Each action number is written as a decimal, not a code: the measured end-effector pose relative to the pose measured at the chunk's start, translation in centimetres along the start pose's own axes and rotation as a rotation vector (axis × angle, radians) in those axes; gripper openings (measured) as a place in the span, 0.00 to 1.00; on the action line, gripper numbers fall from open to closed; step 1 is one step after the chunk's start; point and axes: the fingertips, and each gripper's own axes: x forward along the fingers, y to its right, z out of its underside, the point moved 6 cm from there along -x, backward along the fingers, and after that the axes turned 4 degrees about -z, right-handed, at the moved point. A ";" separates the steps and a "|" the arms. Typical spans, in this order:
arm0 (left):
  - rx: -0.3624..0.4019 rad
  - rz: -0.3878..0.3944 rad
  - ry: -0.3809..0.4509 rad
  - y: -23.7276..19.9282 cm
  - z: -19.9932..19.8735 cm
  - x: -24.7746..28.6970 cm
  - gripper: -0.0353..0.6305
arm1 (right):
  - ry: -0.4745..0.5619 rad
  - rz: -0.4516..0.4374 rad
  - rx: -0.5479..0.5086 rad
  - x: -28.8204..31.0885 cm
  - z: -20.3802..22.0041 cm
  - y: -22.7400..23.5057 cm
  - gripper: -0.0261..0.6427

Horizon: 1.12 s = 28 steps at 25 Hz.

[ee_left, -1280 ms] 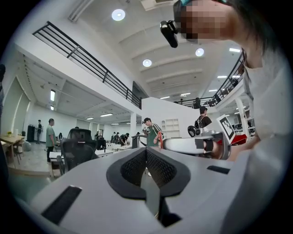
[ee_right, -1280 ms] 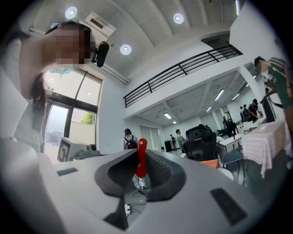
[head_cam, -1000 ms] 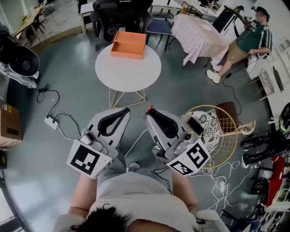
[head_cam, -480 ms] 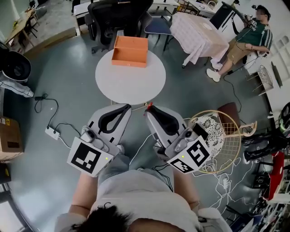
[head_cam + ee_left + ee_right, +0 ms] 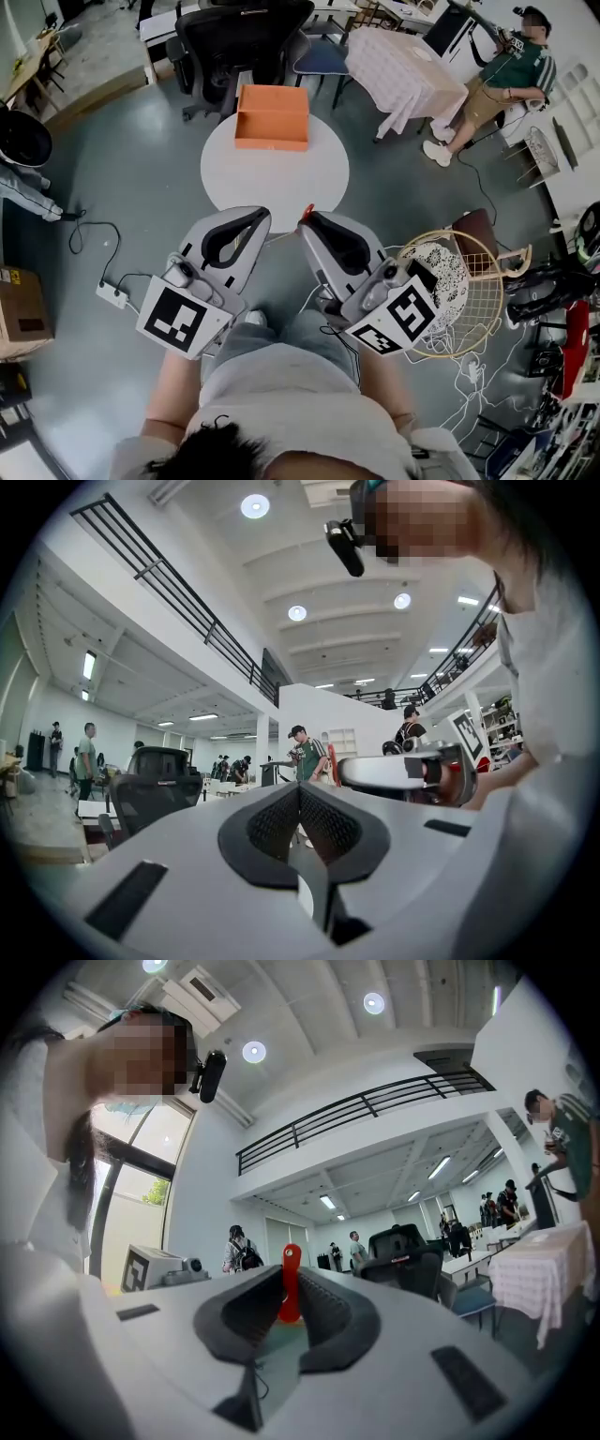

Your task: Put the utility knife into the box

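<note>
An open orange box (image 5: pixel 271 117) sits at the far edge of a round white table (image 5: pixel 275 178) ahead of me. Both grippers are held up at chest height, short of the table's near rim. My right gripper (image 5: pixel 307 219) is shut on a red utility knife (image 5: pixel 307 210), whose end sticks up between the jaws; in the right gripper view the knife (image 5: pixel 289 1283) stands upright in the right gripper (image 5: pixel 286 1290). My left gripper (image 5: pixel 264 215) is shut with nothing in it, and in its own view the left gripper (image 5: pixel 300 791) shows its pads pressed together.
A black office chair (image 5: pixel 239 33) stands behind the table. A cloth-covered table (image 5: pixel 403 70) and a seated person (image 5: pixel 502 80) are at the back right. A wire stool (image 5: pixel 455 281) and loose cables lie to my right, a power strip (image 5: pixel 112 293) to my left.
The table and orange box have come closer to me and to the grippers. Both grippers keep the same pose, and the right one still grips the knife.
</note>
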 end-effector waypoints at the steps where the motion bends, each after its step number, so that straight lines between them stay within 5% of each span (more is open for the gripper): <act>1: -0.005 0.005 0.003 -0.2 0.1 0.2 0.07 | -0.004 0.006 0.000 0.1 0.1 0.1 0.12; 12: -0.014 0.020 -0.011 -1.8 1.1 4.0 0.07 | -0.027 0.039 0.006 0.7 0.5 4.2 0.13; 28: -0.017 -0.070 -0.038 -6.6 1.7 13.0 0.07 | -0.051 -0.067 0.024 5.5 -0.2 15.2 0.13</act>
